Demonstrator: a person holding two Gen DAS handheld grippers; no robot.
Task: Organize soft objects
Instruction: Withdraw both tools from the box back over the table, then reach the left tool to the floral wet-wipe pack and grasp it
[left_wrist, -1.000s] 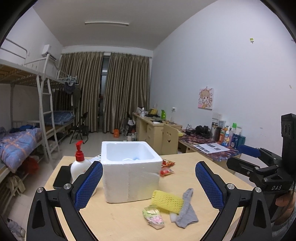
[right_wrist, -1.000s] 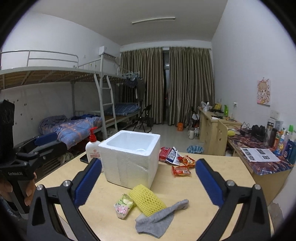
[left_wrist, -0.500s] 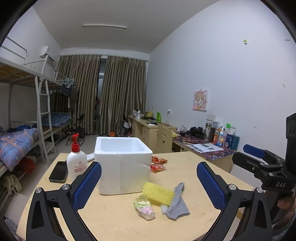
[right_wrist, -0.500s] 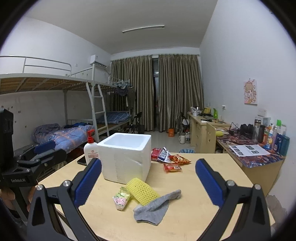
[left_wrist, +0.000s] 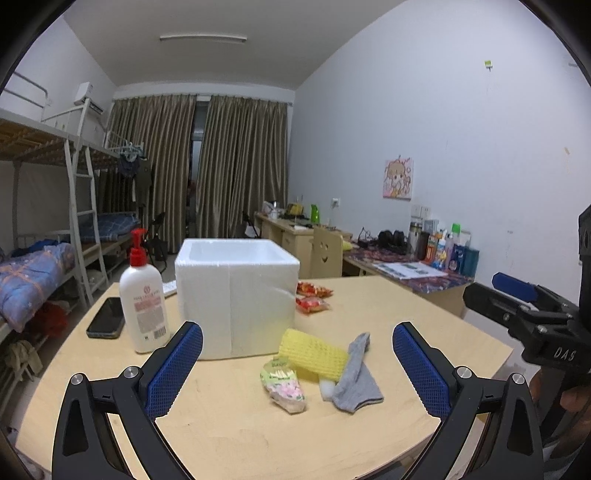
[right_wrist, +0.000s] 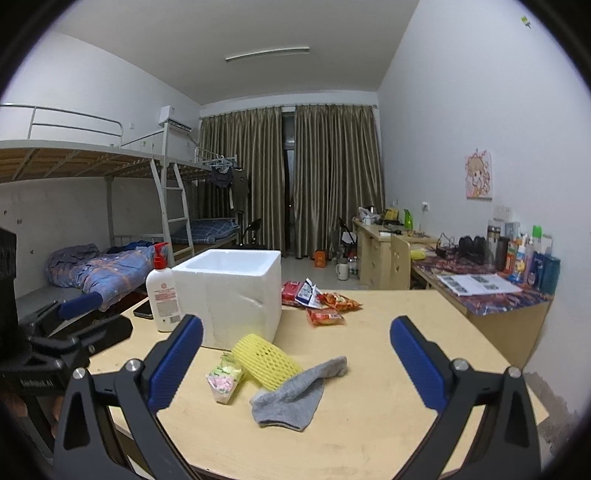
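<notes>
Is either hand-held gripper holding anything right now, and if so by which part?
Nothing is held. The left hand-held gripper and right hand-held gripper are both open and empty above the light wooden table.

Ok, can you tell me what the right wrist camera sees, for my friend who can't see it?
The open right gripper hovers over a wooden table, holding nothing. Ahead lie a grey sock, a yellow foam net and a small candy bag, in front of a white foam box. Beside the box stands a red-pump lotion bottle.

Wooden table (left_wrist: 229, 435): foam box (left_wrist: 236, 295), sock (left_wrist: 356, 380)
</notes>
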